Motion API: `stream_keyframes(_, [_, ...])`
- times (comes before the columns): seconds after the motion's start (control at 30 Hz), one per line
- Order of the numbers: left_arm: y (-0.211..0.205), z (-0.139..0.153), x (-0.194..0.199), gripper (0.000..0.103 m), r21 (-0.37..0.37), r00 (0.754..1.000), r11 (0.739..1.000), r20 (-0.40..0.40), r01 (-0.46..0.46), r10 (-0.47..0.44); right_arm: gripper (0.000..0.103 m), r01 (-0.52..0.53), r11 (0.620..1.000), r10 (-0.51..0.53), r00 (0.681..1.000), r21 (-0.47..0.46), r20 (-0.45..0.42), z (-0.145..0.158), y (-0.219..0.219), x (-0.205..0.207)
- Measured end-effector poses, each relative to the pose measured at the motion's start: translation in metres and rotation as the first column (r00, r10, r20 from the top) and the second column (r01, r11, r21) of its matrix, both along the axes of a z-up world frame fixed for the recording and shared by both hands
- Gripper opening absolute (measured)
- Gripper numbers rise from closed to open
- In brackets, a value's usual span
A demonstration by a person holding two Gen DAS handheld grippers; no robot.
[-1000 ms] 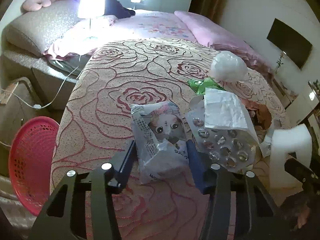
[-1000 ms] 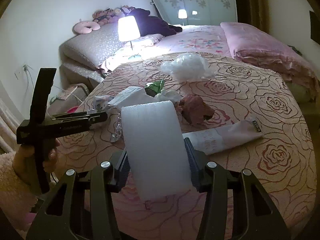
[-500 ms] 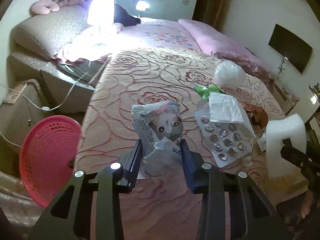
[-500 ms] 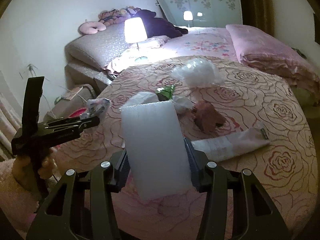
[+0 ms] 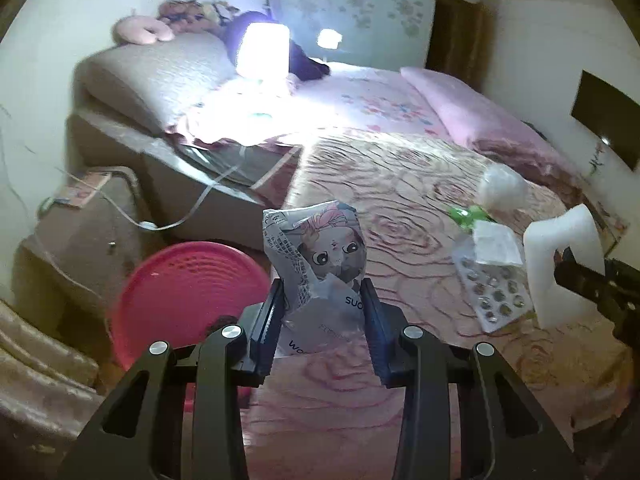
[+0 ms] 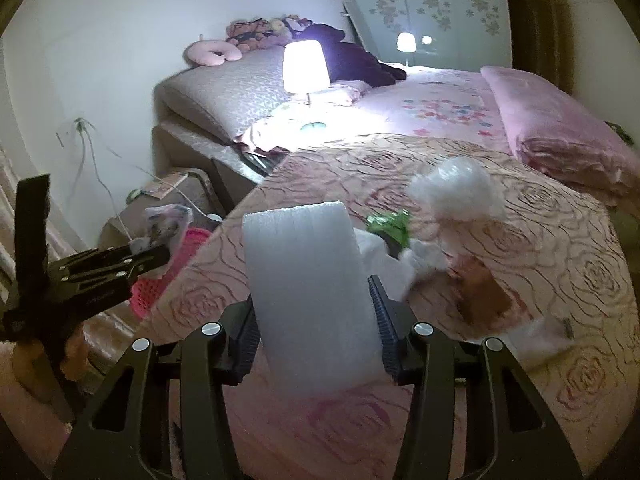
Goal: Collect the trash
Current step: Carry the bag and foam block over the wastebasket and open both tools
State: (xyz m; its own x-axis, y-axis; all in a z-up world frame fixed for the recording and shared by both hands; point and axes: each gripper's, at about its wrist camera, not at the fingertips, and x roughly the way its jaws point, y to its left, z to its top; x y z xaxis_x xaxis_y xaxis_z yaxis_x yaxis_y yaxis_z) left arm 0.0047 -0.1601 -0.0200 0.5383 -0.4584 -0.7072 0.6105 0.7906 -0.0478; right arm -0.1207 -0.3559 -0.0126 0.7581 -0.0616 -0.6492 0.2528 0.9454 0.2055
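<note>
My left gripper (image 5: 322,304) is shut on a crumpled wrapper with a cartoon face (image 5: 318,256) and holds it above the bed's left edge, near a pink basket (image 5: 188,300) on the floor. My right gripper (image 6: 314,312) is shut on a white foam sheet (image 6: 308,296), also seen at the right of the left wrist view (image 5: 560,268). On the rose-patterned bedspread (image 6: 560,248) lie a blister tray (image 5: 492,292), a green wrapper (image 6: 390,224), a white plastic wad (image 6: 456,188) and brown paper (image 6: 480,284).
A lit lamp (image 6: 306,66) stands on the bed near grey cushions (image 6: 228,88). A pink folded blanket (image 6: 560,136) lies at the right. A low cabinet with cables (image 5: 84,232) stands left of the bed behind the basket.
My left gripper lifted the cartoon wrapper off the bedspread and carried it left toward the pink basket. My right gripper, with the foam sheet, also shifted left.
</note>
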Motion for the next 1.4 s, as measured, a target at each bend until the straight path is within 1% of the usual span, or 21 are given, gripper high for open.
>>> stream_keyframes(0.13, [0.021,0.008,0.01,0.036,0.003,0.998,0.998,0.017,-0.063,0.063,0.048,-0.032,0.999,0.032,0.999,-0.016,0.016,0.009,0.013,0.022])
stream_keyframes(0.27, [0.04,0.01,0.02,0.036,0.007,0.992,0.992,0.012,-0.127,0.127,0.048,-0.058,0.998,0.058,0.998,-0.016,0.02,0.013,0.024,0.045])
stream_keyframes(0.43, [0.065,0.012,0.035,0.036,0.002,0.978,0.978,0.009,-0.21,0.21,0.048,-0.091,0.996,0.091,0.996,-0.016,0.003,0.011,0.04,0.078])
stream_keyframes(0.63, [0.086,0.016,0.044,0.036,-0.009,0.962,0.962,0.031,-0.272,0.272,0.048,-0.145,0.989,0.145,0.989,-0.028,-0.011,0.011,0.064,0.111])
stream_keyframes(0.77, [0.098,0.015,0.051,0.036,-0.008,0.952,0.953,0.039,-0.302,0.302,0.048,-0.182,0.983,0.182,0.983,-0.01,-0.025,0.007,0.079,0.133])
stream_keyframes(1.1, [0.116,0.005,0.064,0.036,0.0,0.939,0.939,0.007,-0.345,0.345,0.048,-0.24,0.97,0.242,0.968,0.044,-0.067,-0.01,0.11,0.173])
stream_keyframes(1.4, [0.118,-0.013,0.075,0.036,0.023,0.934,0.935,-0.021,-0.355,0.355,0.048,-0.258,0.965,0.262,0.959,0.055,-0.106,-0.025,0.117,0.194])
